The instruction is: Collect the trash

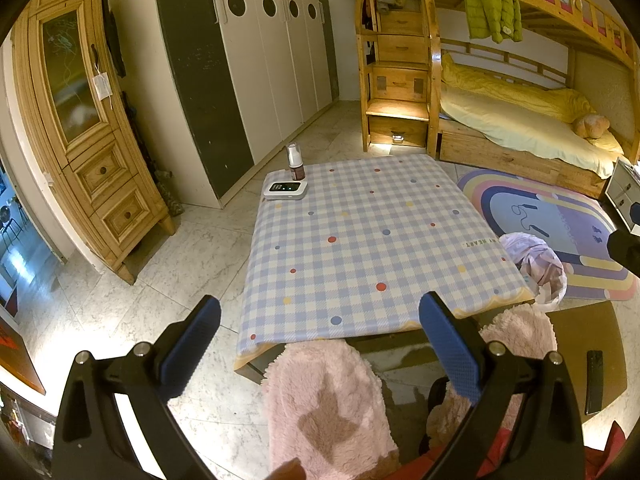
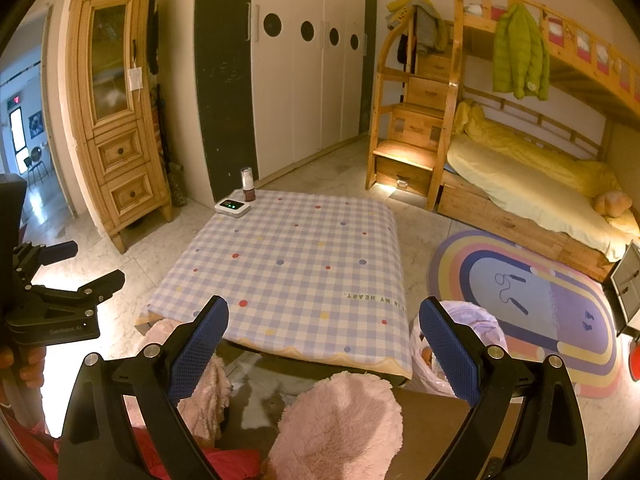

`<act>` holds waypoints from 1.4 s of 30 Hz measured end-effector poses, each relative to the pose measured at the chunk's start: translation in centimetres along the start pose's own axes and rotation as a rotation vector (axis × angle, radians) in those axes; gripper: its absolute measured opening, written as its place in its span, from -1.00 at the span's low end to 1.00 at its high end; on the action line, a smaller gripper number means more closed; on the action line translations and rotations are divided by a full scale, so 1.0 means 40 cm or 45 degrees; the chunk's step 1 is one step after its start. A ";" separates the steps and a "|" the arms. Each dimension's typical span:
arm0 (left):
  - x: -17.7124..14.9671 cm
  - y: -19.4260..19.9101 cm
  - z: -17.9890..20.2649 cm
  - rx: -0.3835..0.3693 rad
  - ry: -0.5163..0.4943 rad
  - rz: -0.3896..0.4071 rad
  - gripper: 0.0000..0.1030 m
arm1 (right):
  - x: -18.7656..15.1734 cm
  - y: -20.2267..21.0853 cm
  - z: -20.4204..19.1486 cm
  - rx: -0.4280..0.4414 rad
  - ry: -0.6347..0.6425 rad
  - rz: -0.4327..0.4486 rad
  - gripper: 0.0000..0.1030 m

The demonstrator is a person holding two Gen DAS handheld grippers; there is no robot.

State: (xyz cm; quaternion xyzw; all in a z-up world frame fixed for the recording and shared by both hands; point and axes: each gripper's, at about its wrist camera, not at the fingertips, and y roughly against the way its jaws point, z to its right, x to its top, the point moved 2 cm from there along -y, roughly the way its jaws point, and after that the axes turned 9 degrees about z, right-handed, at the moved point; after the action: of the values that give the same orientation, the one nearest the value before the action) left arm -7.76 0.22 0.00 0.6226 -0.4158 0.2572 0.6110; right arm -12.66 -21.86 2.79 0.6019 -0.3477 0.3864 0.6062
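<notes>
The trash bag (image 1: 538, 266) is a thin, translucent plastic liner, pale pink to lilac, crumpled and puffed up with its mouth open toward the ceiling. It stands on the floor just beside the near right corner of the bench (image 1: 360, 240), with its far side at the edge of the rainbow-striped rug (image 1: 560, 216). In the right wrist view the bag (image 2: 480, 320) shows partly behind a blue finger pad, and something small and brownish lies inside near its left wall (too blurred to name). Its rim is wrinkled and folded outward, uneven all around. No piece of loose trash shows on the checked bench top.
</notes>
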 end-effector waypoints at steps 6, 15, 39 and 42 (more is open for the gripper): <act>-0.005 0.001 0.001 -0.002 0.001 -0.004 0.87 | -0.001 0.000 0.000 -0.001 -0.004 -0.001 0.84; -0.012 0.000 0.005 -0.006 -0.002 -0.002 0.87 | -0.001 0.001 0.002 0.001 -0.006 -0.002 0.84; -0.018 -0.041 0.035 -0.095 -0.051 -0.018 0.87 | -0.016 -0.013 0.017 -0.033 -0.031 0.004 0.84; -0.018 -0.064 0.043 -0.114 -0.054 -0.015 0.87 | -0.041 -0.022 0.061 -0.111 -0.046 0.031 0.84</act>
State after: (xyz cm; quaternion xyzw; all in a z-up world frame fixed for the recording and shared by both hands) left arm -6.33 -1.55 -2.21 0.6023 -0.4361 0.2216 0.6309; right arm -12.53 -24.34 1.02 0.5775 -0.3823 0.3673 0.6208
